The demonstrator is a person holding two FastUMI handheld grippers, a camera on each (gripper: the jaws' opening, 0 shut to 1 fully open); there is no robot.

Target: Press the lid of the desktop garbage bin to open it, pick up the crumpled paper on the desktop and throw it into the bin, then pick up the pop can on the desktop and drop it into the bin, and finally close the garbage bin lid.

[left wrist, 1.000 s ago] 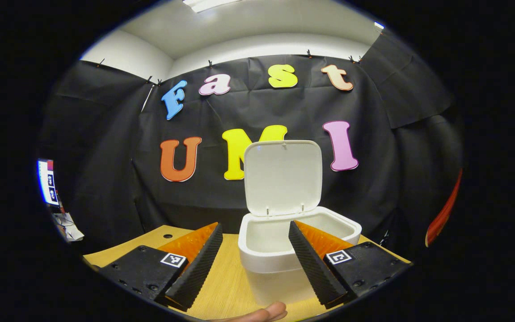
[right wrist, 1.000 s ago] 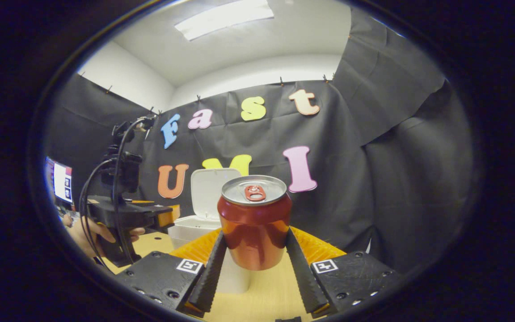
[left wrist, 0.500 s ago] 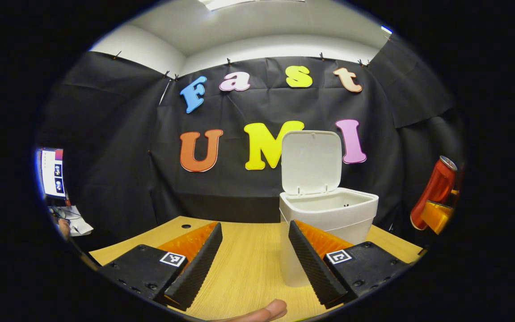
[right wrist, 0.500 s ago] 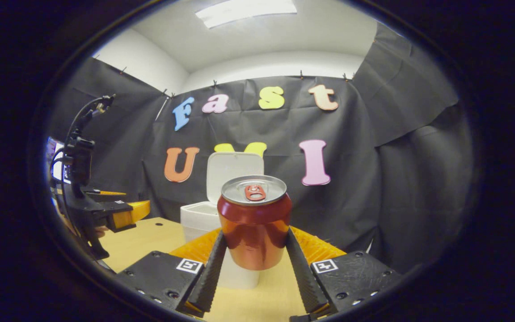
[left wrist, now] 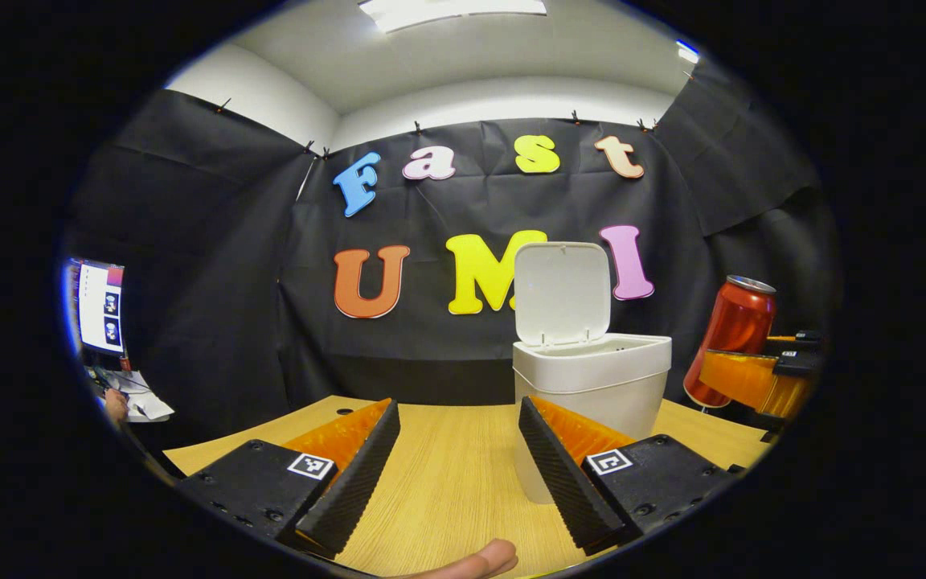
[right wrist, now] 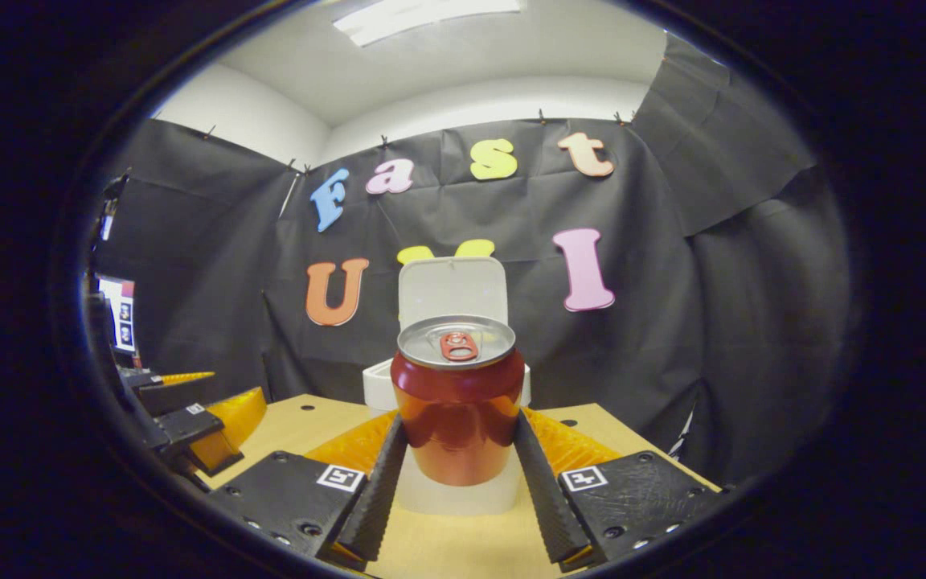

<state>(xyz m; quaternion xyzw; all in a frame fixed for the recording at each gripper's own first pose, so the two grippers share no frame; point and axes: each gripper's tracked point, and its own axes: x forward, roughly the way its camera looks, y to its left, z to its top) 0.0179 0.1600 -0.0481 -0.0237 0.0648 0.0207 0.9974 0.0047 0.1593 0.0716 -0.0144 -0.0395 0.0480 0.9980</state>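
Red pop can (right wrist: 458,402) upright, clamped in right tongs (right wrist: 458,474), near side of white bin (left wrist: 590,378) | lid (right wrist: 452,291) up | left tongs (left wrist: 453,466) wide apart, empty | risk: early release, can striking rim, toppling onto worktop (left wrist: 447,474)

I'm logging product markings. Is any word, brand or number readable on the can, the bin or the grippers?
pop can: no print readable.
bin: plain, no text.
left gripper, right gripper: square coded markers, no words.
screen: too small to read.
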